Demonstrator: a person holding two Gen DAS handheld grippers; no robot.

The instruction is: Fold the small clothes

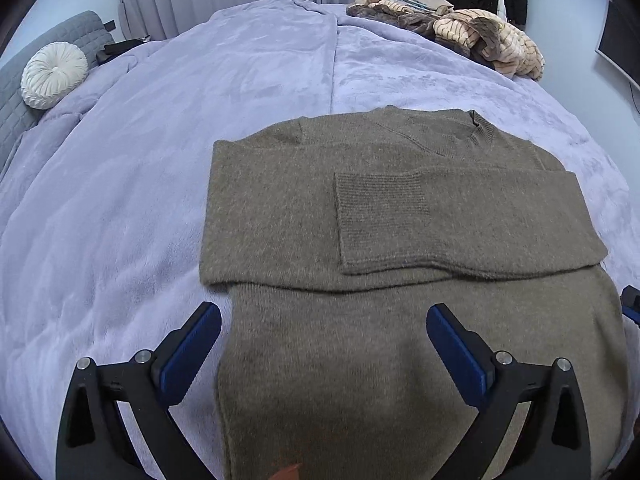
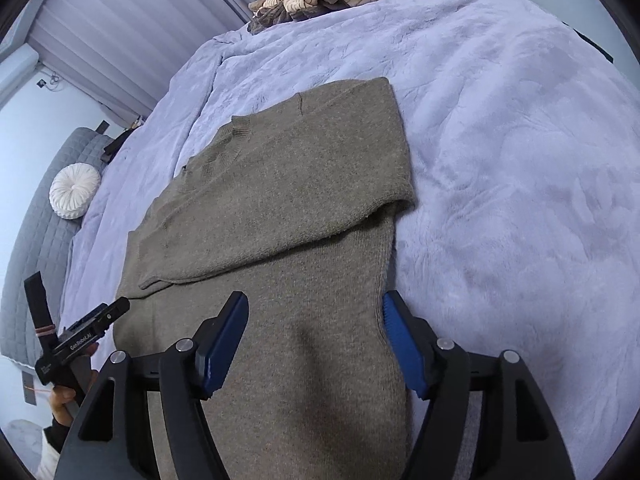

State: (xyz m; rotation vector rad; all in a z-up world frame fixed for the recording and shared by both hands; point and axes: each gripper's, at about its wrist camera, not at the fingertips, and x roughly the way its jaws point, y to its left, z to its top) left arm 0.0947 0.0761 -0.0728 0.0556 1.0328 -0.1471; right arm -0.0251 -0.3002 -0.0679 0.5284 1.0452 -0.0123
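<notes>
A grey-brown knit sweater (image 1: 360,240) lies flat on the lavender bed cover, collar at the far end, both sleeves folded across its chest. It also shows in the right wrist view (image 2: 280,200). My left gripper (image 1: 324,320) is open and empty, hovering over the sweater's lower left part, its left finger beyond the sweater's left edge. My right gripper (image 2: 314,312) is open and empty over the sweater's lower right part, its right finger at the sweater's right edge. The left gripper also shows in the right wrist view (image 2: 114,310), at the sweater's other side.
A heap of beige and brown clothes (image 1: 460,32) lies at the bed's far right corner. A round white cushion (image 1: 54,74) rests against the grey headboard (image 1: 24,92) on the left. The lavender bed cover (image 1: 160,140) spreads wide around the sweater.
</notes>
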